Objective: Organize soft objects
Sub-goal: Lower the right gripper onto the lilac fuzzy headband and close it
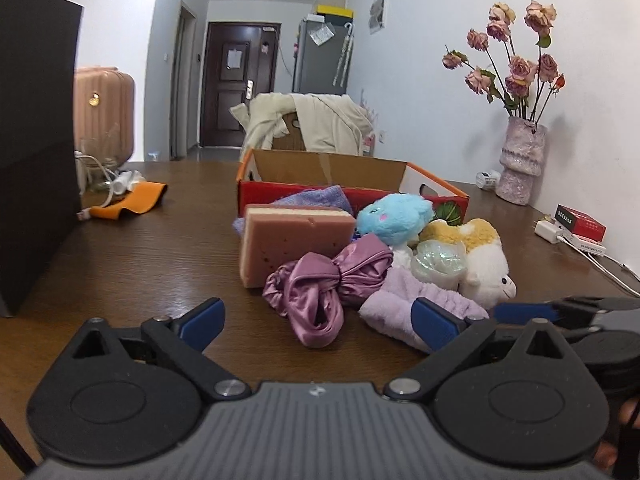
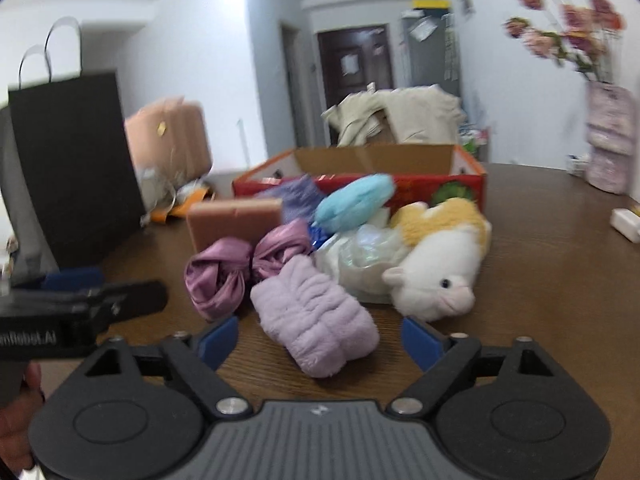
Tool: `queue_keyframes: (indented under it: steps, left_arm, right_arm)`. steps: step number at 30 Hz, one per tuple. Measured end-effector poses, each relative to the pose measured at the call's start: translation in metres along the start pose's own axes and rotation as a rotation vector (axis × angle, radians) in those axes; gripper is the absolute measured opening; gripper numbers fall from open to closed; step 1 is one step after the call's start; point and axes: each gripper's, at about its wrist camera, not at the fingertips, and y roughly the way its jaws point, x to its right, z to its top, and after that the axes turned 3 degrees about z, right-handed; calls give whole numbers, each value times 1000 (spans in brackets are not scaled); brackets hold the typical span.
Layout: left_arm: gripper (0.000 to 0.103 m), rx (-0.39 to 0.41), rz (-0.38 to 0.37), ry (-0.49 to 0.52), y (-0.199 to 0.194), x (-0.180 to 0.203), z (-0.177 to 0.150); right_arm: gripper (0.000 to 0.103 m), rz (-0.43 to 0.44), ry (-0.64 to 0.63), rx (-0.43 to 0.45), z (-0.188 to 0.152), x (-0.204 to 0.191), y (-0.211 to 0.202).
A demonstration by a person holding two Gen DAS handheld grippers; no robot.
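Left wrist view showed the left gripper (image 1: 316, 320) angled down over the wooden table (image 1: 120, 264), jaws spread and empty, the satin scrunchie (image 1: 320, 288) just ahead between them. The red cardboard box (image 1: 436, 184) stood open behind the pile. The right gripper (image 2: 320, 340), likewise tilted down, had its jaws apart with the lilac plush headband (image 2: 316, 316) lying between the fingertips, untouched; a white alpaca toy (image 2: 436, 276) lay beside it.

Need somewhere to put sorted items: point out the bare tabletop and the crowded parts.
Bare wood lies between the black paper bag and the pink sponge, reaching the table's near edge. Another patch runs from the alpaca plush to the charger. The pile before the red box is crowded.
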Motion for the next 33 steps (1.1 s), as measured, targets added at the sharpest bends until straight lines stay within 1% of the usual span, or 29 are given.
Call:
queue_keyframes:
  steps: [1,3,5,6,8,9,10,11,14,16,18,19,20,22,23,24,26,29,33]
  left_arm:
    - [99,-4,-11,1,3,2,2]
    - [97,-15,-28,7,9,7,5]
    - [95,-20,-63,20,11,13,7]
    - [94,-21,-84,30,13,18,8]
    - [88,-33,-136,49,19,29,9]
    - [85,-41,-157,52,22,34,8]
    - [78,-60,-175,48,27,38,8]
    - [70,-93,-188,39,36,43,9]
    - [60,-178,-219,-13,55,48,9]
    - [56,-206,-218,-33,64,49,6]
    - [53,-222,-212,-49,70,49,5]
    - [46,-226,-218,-57,72,48,5]
    - [36,-232,-234,-65,74,47,4]
    - [32,-253,-251,-80,78,45,4]
    - [28,-256,-249,-84,79,44,4]
    - [26,-258,-249,-85,79,43,5]
    - [18,-256,-254,-93,76,42,6]
    - [16,-250,-259,-83,68,42,7]
    - [15,-218,-269,-75,46,39,8]
  right_arm:
    - [64,4,-7,-14,1,1,5]
    - [53,23,-20,-41,1,6,11]
    - [53,49,-38,-39,1,16,5]
    - [52,43,-43,-32,1,23,1]
    - [54,-11,-33,-30,3,38,-6]
    - [55,-23,-15,-26,3,46,-10]
    - [56,-23,19,-23,4,55,-13]
    - [56,-13,56,-19,5,62,-14]
    - [55,62,139,-1,6,71,-13]
    - [54,100,187,-3,5,74,-7]
    - [50,114,245,-26,5,80,3]
    - [45,126,280,-32,5,83,7]
    - [44,142,313,-35,3,87,12]
    - [41,176,366,-51,1,92,20]
    - [39,190,385,-57,0,95,24]
    - [33,209,404,-58,-1,94,28]
    - [30,213,433,-47,-4,95,30]
    - [27,210,451,-37,-7,91,27]
    - [25,217,436,-21,-6,81,12]
